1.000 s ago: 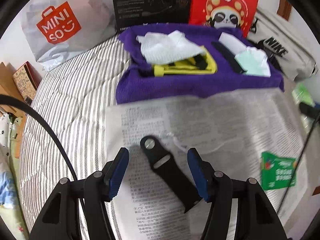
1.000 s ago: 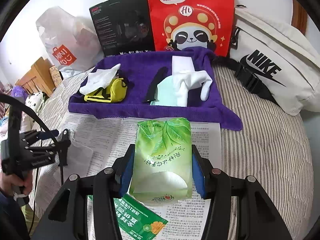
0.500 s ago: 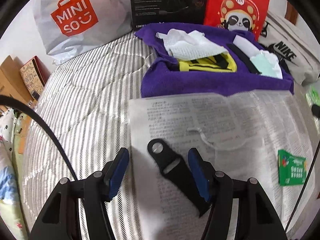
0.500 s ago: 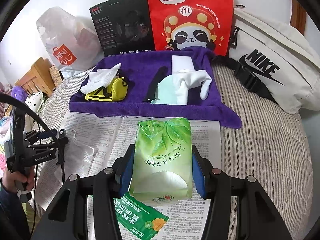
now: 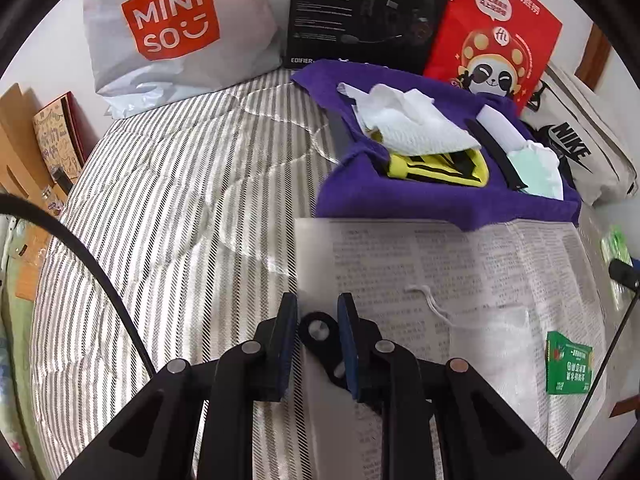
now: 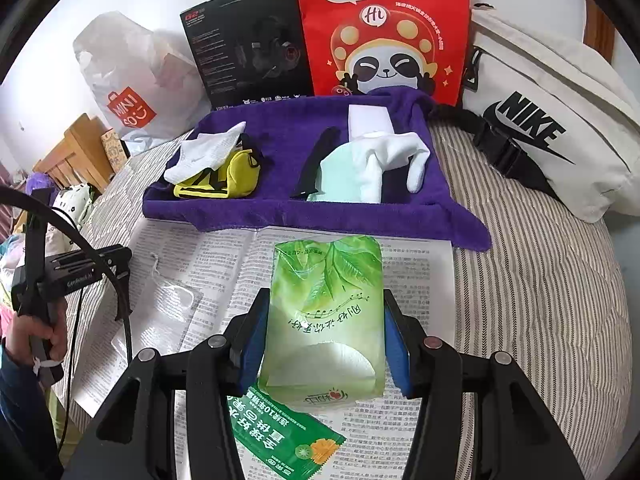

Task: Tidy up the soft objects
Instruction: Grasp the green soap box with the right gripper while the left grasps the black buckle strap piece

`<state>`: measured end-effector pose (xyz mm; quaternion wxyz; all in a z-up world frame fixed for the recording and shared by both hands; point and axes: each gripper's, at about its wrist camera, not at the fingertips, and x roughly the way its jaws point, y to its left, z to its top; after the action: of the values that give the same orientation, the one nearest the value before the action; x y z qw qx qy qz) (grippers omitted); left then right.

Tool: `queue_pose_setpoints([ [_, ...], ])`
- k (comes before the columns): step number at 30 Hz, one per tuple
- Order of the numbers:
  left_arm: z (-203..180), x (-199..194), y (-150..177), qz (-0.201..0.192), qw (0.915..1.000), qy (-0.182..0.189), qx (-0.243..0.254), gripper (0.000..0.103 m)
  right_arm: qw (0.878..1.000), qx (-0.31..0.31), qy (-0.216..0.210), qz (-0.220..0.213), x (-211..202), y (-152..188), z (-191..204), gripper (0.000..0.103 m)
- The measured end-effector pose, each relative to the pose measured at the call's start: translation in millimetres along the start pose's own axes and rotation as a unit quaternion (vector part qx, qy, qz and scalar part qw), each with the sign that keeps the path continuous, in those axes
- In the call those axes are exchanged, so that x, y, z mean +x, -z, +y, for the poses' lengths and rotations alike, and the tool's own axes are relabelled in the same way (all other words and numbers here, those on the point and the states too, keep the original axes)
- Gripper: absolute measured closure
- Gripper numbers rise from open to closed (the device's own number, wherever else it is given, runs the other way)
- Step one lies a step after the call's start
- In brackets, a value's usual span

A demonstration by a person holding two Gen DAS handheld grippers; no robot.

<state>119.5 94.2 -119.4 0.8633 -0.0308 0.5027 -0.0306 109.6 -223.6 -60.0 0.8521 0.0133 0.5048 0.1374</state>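
Since we're pinching the black strap (image 5: 320,334) at lower centre with the left gripper (image 5: 317,330) fingers nearly closed, we're lifting slow toward the purple towel (image 5: 440,196) at upper right. Right gripper (image 6: 326,344) is hugging the tissue pack (image 6: 326,316) at frame centre.

1. The bed cover (image 5: 180,208) is showing thin grey and white stripes.
2. The towel (image 6: 288,128) is showing a deep purple.
3. The tissue pack (image 6: 326,312) is showing light green with a leaf print.
4. The sachet (image 6: 288,440) is showing dark green with white lettering.
5. The strap (image 5: 320,340) is showing black with a silver stud.
6. The pouch (image 6: 224,184) is showing yellow with black bands.
7. The paper bag (image 6: 380,28) is showing red with a panda print.
8. The hand-held gripper pads (image 6: 254,344) are showing blue.
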Motion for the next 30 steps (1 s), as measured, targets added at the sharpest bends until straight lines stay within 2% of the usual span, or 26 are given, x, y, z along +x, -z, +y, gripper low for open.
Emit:
queue_pose_setpoints([
  [2, 2, 2, -3, 0.005, 1.0, 0.001, -0.002, 0.082, 1.0, 0.0, -0.001, -0.001, 0, 0, 1, 0.052],
  [6, 2, -1, 0, 0.014, 0.9998, -0.002, -0.014, 0.054, 1.0, 0.001, -0.005, 0.002, 0, 1, 0, 0.052],
  [11, -4, -16, 14, 0.014, 0.9997, -0.01, -0.016, 0.054, 1.0, 0.003, -0.011, 0.005, 4, 2, -1, 0.052],
  [14, -10, -26, 18, 0.019, 0.9995, 0.001, -0.026, 0.054, 1.0, 0.001, -0.016, 0.005, 5, 2, 0, 0.051],
  [19, -31, -18, 25, 0.043, 0.999, -0.006, -0.009, 0.051, 1.0, 0.004, -0.022, 0.007, 7, 4, -1, 0.051],
  [21, -38, -16, 28, 0.037, 0.9991, -0.021, 0.007, 0.051, 1.0, 0.007, -0.024, 0.008, 8, 4, -3, 0.051],
  [23, -42, -15, 29, 0.033, 0.9988, -0.029, 0.022, 0.055, 1.0, 0.009, -0.024, 0.009, 8, 5, -4, 0.051],
  [24, -41, -15, 28, 0.031, 0.9988, -0.028, 0.024, 0.066, 1.0, 0.01, -0.024, 0.009, 8, 5, -5, 0.051],
  [25, -41, -14, 27, 0.029, 0.9988, -0.027, 0.028, 0.072, 1.0, 0.011, -0.025, 0.008, 8, 5, -5, 0.051],
  [30, -37, -10, 14, 0.018, 0.9987, -0.011, 0.047, 0.087, 1.0, 0.013, -0.022, 0.005, 4, 4, -9, 0.051],
])
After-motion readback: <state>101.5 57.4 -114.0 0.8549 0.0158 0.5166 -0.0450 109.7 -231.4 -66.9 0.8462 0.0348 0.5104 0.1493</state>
